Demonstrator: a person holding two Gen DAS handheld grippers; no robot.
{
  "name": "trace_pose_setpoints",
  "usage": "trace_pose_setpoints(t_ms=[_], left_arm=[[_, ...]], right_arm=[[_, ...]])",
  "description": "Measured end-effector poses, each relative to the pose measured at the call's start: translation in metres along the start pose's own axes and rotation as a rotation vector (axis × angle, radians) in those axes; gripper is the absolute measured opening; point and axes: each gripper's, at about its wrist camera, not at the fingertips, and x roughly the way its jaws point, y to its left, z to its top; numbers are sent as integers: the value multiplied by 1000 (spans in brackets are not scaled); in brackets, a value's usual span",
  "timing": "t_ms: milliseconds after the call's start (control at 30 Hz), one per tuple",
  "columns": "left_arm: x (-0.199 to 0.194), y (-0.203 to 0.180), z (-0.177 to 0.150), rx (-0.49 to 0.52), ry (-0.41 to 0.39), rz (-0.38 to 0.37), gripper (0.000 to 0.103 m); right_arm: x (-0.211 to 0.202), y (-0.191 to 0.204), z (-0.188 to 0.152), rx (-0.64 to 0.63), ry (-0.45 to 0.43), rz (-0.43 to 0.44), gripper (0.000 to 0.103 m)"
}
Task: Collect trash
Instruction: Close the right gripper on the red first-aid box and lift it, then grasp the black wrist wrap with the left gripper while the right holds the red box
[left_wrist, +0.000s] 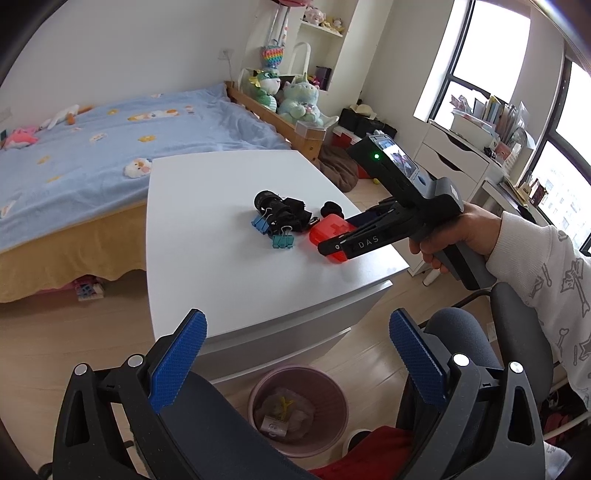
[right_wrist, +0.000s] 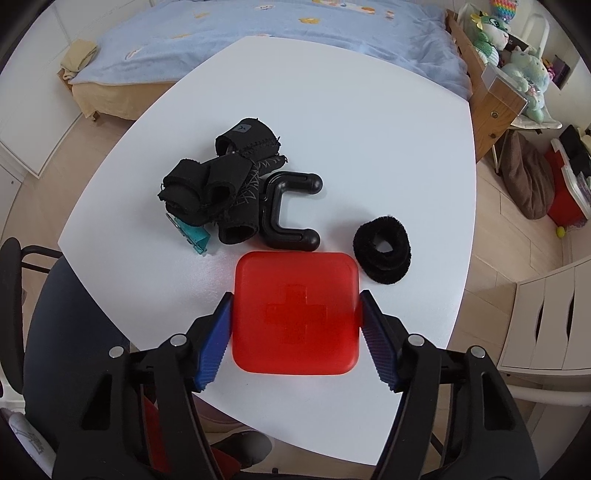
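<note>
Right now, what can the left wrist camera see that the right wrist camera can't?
Only the left wrist view shows the pink trash bin on the floor, the person's hand holding the right tool, and the open left tool.

Only the right wrist view shows the black U-shaped piece clearly and the right tool with both blue pads against the red box's sides.

Both show the red box, the black fabric bundle, the white table and the bed.

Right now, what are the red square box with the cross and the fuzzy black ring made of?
The red square box looks like glossy, slightly see-through plastic: light glows through it. The fuzzy black ring seems soft plush fabric, matte with a furry edge, probably a hair tie.
</note>
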Motion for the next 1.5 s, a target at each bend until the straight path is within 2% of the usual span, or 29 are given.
trace_pose_setpoints(t_ms=[367,800,933,1133,1500], left_arm=[[9,1,24,21,-7,2,95],[43,-1,92,20,37,-17,95],[66,4,115,-27,102,-21,95],[105,16,134,-100,198,36,95],[164,32,139,-264,391,64,95]], right_arm=[[-36,4,-12,59,-97,6,66],[-51,4,-43,119,-140,13,66],[-52,2,-48,129,-143,19,66],[-55,-4,-52,140,-151,21,66],[-58,-11,-54,150,-160,18,66]])
